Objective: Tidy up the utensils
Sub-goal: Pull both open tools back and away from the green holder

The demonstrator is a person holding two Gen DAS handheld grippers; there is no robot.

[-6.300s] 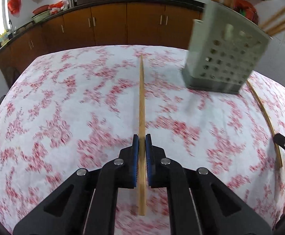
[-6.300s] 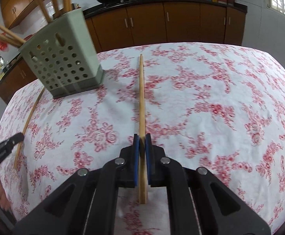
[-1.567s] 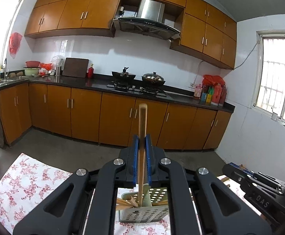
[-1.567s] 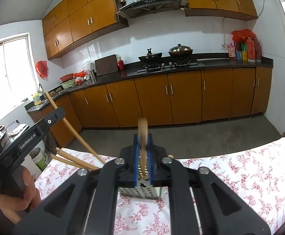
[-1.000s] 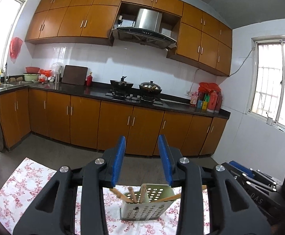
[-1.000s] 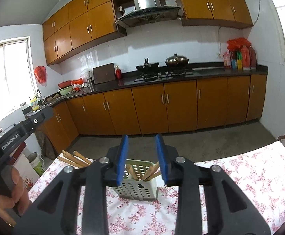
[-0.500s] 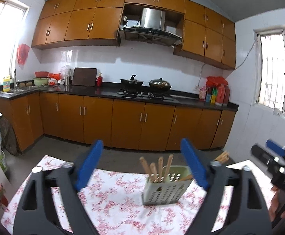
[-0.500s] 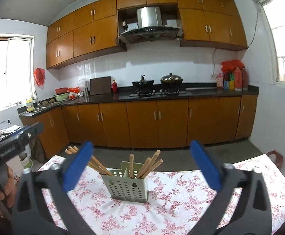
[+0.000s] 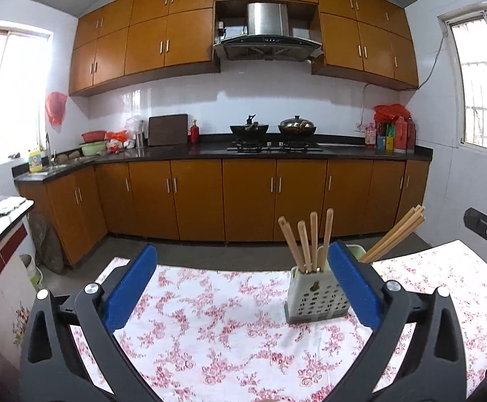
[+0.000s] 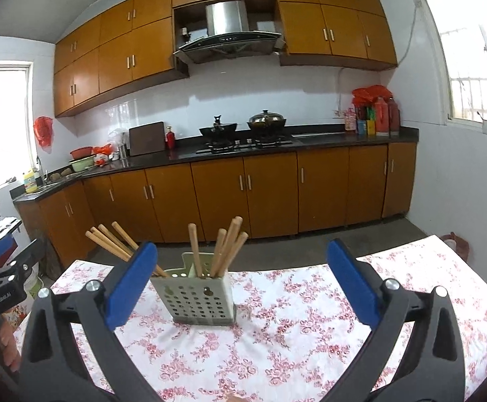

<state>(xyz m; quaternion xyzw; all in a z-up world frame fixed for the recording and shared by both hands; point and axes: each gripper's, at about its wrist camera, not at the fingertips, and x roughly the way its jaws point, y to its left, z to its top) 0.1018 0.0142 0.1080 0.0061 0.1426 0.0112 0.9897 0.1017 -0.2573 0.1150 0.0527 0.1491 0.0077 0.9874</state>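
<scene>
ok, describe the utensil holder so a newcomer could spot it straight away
Start at the table under the white cloth with red flowers. Standing on it is a pale green, square plastic utensil holder, its walls full of round holes. It is the only upright thing on the cloth, and wooden chopsticks stick out of its top.

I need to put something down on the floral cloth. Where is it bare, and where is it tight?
Bare cloth lies between the utensil holder and the near table edge, and to the holder's right out to the tablecloth edge. In the left wrist view the stretch left of the holder is also free. It is tight at the holder itself, where chopsticks fan out and lean over its left side.
</scene>
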